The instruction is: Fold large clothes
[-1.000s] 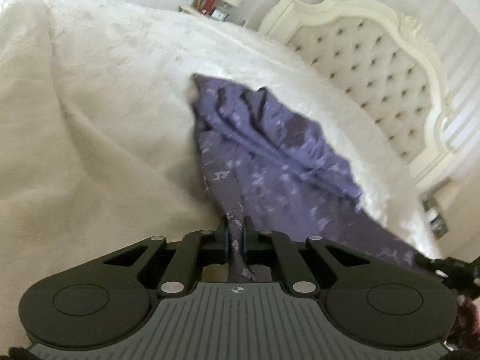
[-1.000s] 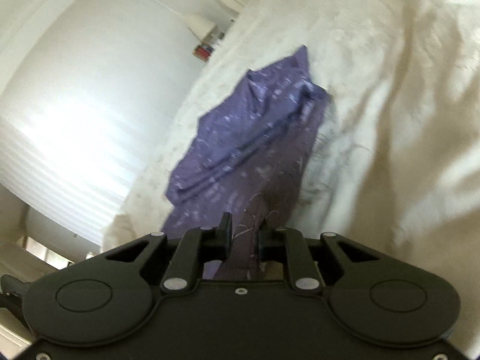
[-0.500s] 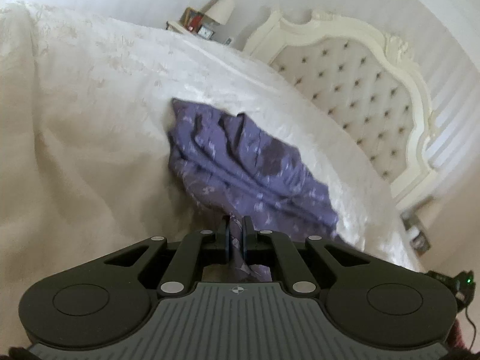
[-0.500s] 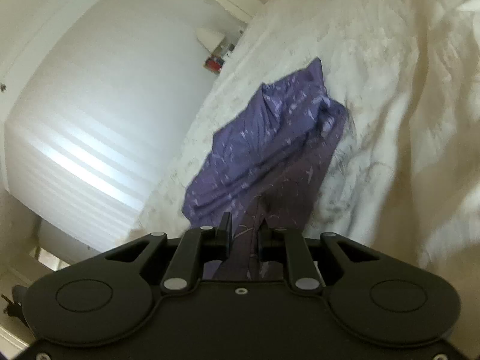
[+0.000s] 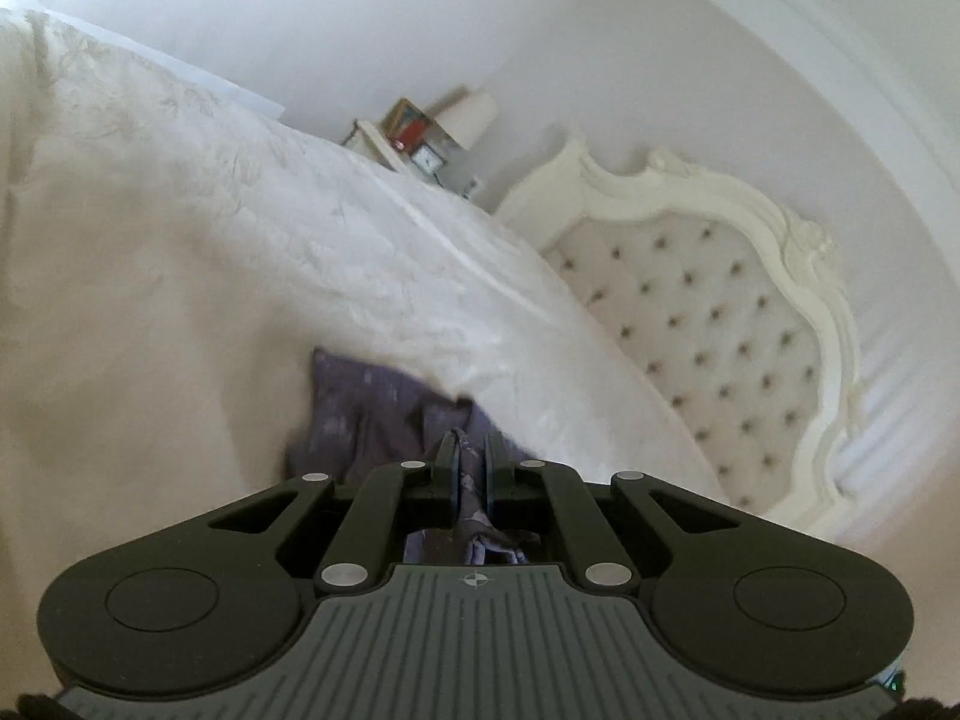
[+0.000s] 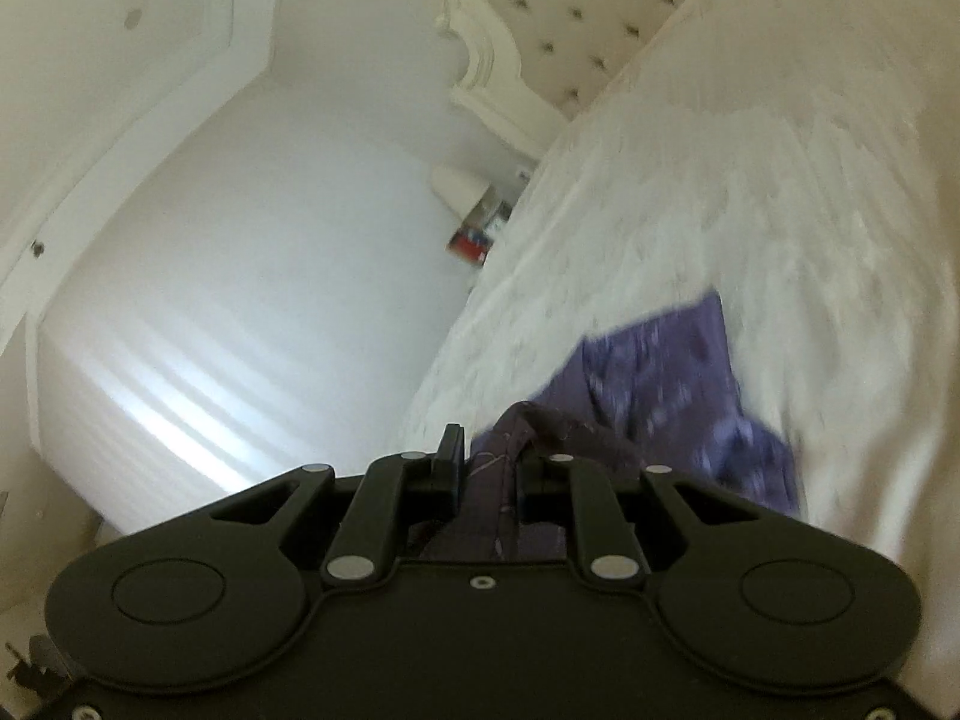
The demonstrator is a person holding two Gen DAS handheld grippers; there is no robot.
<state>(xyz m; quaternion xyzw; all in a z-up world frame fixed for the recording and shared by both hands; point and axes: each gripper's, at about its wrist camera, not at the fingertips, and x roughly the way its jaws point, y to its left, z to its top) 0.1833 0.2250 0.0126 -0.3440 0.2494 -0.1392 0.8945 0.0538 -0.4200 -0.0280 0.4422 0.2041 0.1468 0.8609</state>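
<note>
A purple patterned garment [image 5: 366, 414] lies bunched on the white bedspread [image 5: 180, 276], close under the camera in the left wrist view. My left gripper [image 5: 471, 459] is shut on a fold of it, and cloth hangs down between the fingers. In the right wrist view the same garment [image 6: 672, 378] spreads to the right on the bedspread [image 6: 780, 192]. My right gripper [image 6: 489, 462] is shut on a thicker bunch of its edge, which humps up over the right finger. Both pictures are blurred by motion.
A cream tufted headboard [image 5: 708, 324] stands at the right of the bed. A nightstand with a lamp, a clock and small items [image 5: 420, 138] sits beyond the bed's far side. A white wall [image 6: 252, 276] fills the left of the right wrist view.
Both grippers have lifted and travelled over the bed with the garment still held. The garment now sits low and close in both views, and more headboard and wall show.
</note>
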